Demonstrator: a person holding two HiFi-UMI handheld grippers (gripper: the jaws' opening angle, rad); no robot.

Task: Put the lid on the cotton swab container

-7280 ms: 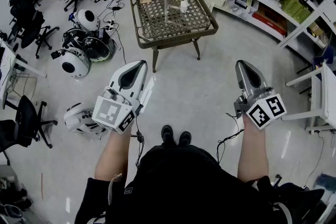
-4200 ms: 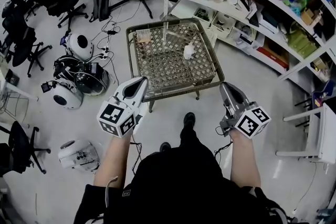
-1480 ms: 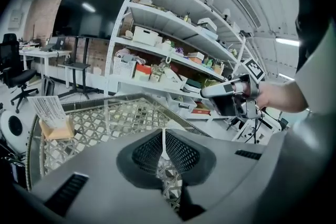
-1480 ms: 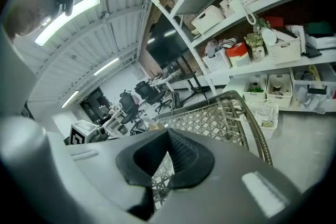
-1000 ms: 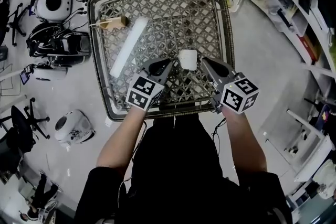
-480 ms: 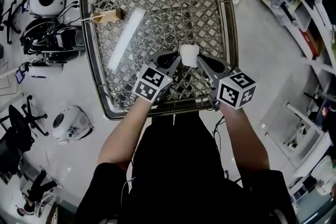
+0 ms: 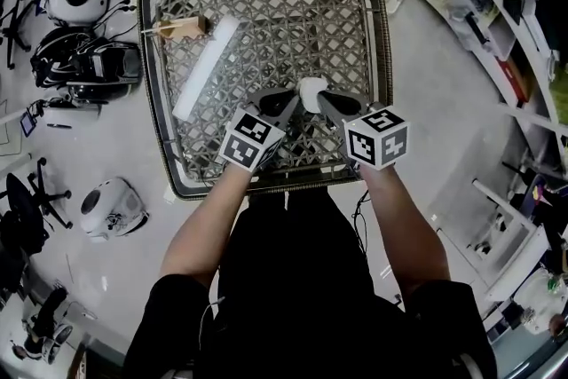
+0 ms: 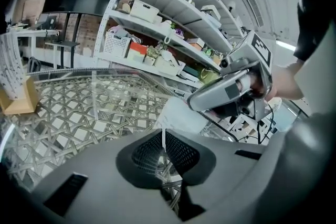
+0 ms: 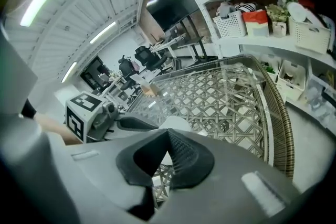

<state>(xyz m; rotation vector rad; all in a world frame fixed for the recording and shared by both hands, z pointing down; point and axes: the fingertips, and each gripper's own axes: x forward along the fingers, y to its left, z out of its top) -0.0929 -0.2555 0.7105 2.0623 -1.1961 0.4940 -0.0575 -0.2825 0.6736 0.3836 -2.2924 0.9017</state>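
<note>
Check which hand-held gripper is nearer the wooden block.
Left. The left hand-held gripper is right of and below the wooden block in the head view; the right hand-held gripper lies farther right, past the white container.

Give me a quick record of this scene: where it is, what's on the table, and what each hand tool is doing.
Place: wicker table with a glass top
On table: white container near the front; wooden block at the far left corner
Left gripper: jaws together, empty, close beside the container's left
Right gripper: jaws together, empty, close beside its right
Contact: cannot tell if either touches the container
Lid: none seen lying apart; cannot tell if it is on
</note>
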